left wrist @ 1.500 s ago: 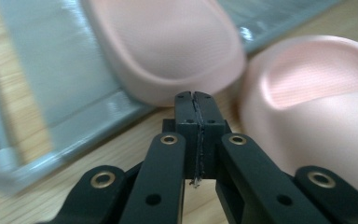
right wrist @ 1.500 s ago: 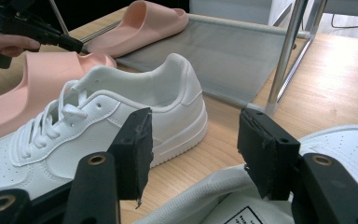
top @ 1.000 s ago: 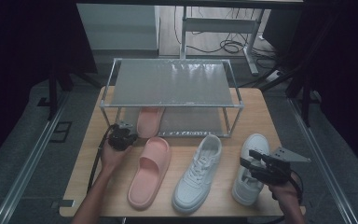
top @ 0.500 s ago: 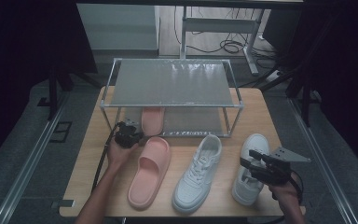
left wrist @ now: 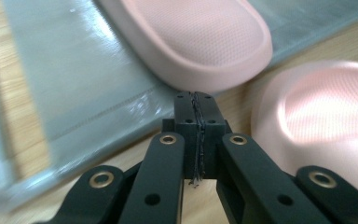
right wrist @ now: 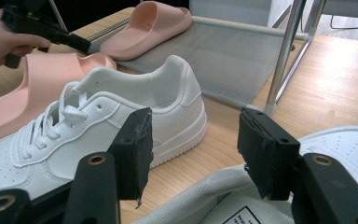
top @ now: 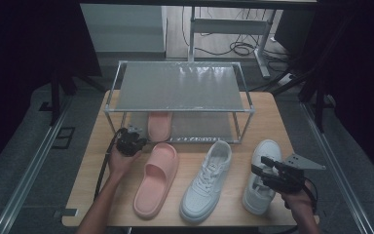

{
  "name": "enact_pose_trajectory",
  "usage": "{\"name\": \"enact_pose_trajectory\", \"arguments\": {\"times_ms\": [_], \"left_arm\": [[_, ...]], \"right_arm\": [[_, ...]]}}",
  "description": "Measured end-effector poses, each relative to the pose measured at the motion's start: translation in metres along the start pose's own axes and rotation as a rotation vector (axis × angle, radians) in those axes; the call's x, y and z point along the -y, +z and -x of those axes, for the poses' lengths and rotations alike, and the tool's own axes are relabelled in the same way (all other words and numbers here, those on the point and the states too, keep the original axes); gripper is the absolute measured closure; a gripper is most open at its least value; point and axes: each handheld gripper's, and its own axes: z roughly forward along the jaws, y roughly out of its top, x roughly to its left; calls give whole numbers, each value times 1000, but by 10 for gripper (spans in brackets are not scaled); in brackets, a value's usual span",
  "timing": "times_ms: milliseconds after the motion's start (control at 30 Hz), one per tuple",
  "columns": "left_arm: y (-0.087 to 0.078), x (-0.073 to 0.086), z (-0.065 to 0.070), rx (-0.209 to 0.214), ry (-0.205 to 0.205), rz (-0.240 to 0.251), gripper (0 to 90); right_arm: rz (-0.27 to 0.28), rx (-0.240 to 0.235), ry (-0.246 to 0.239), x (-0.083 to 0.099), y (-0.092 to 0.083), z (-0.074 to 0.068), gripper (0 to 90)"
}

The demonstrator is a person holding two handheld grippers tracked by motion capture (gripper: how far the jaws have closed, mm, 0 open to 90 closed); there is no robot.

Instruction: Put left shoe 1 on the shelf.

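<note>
A: Two pink moulded-foam slides on the list. One pink foam slide on the lower shelf [top: 158, 124] lies at the left end of that shelf, its rounded end at the front edge; the second pink foam slide on the table [top: 157, 178] lies just in front, angled toward the table's front-left corner.

B: Handling?

A: By my judgement light, springy and one-piece, matte, so not slippery and not fragile. A pinch will dent it but it should recover. Best hold looks like the thick side wall or the strap arch; the sole edge is rounder and could squirm out.

B: Left gripper [left wrist: 197, 100]?

A: Jaws clenched flat together, nothing between them, tip right at the shelf slide's rounded end [left wrist: 200, 46]; whether it touches I cannot tell.

B: Right gripper [right wrist: 193, 151]?

A: Jaws spread apart and empty, above the white lace-up leather-look sneaker near the table's right edge [top: 263, 178]. Its mate, the white sneaker in the middle [top: 207, 180], lies between that and the pink pair.

B: Carrier?

A: Metal-framed two-tier shoe rack with grey shelves [top: 180, 87] at the back of the wooden table [top: 272, 117].
</note>
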Motion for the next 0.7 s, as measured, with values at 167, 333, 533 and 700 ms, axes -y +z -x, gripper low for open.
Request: {"name": "enact_pose_trajectory", "arguments": {"times_ms": [167,333,533,700], "left_arm": [[-15,12,-4,-6,-41,1,896],[-36,27,0,14,-53,25,898],[-59,37,15,41,-42,68,899],[-78,47,25,90,-61,111,900]], "right_arm": [[6,-1,1,-1,-1,0,454],[4,-3,3,-1,0,-1,454],[-3,-5,3,1,2,-2,454],[-4,-8,-1,0,2,-3,454]]}}
